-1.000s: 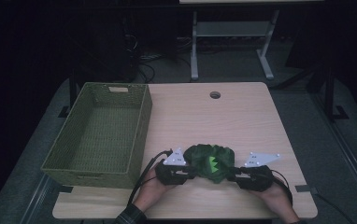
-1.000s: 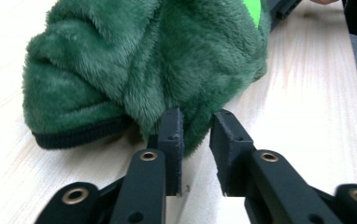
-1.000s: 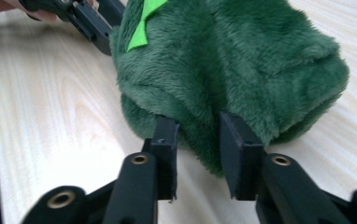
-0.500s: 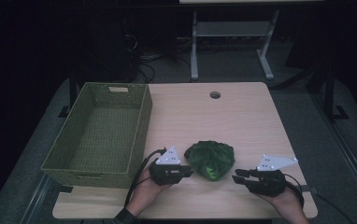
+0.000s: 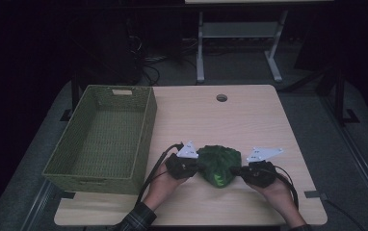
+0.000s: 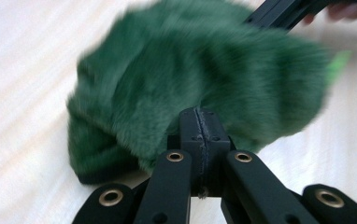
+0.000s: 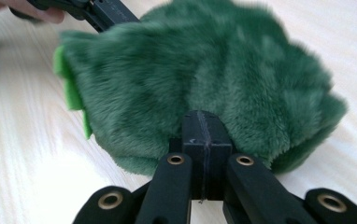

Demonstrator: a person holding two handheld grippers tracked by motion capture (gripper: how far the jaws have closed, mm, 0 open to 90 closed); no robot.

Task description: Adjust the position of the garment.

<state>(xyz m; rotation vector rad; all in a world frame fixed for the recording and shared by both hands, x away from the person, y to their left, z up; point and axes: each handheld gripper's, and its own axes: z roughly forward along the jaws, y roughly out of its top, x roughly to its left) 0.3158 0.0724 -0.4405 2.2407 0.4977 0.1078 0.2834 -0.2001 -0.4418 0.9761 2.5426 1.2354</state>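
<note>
Green plush toy (image 5: 219, 164) pinched from both sides on the table (image 5: 249, 120), left gripper (image 6: 200, 122) and right gripper (image 7: 203, 125) just closed tight on its fur, green basket (image 5: 106, 134) set well apart.

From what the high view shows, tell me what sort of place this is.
Probably a lab or workshop set up for recording. A light wooden table with a cable hole stands on grey floor in a dark room, with loose cables and a metal stand behind it. A green basket and a green plush toy look like props.

Dim lab: cables (image 5: 155, 72), rig stand (image 5: 235, 38)
</note>
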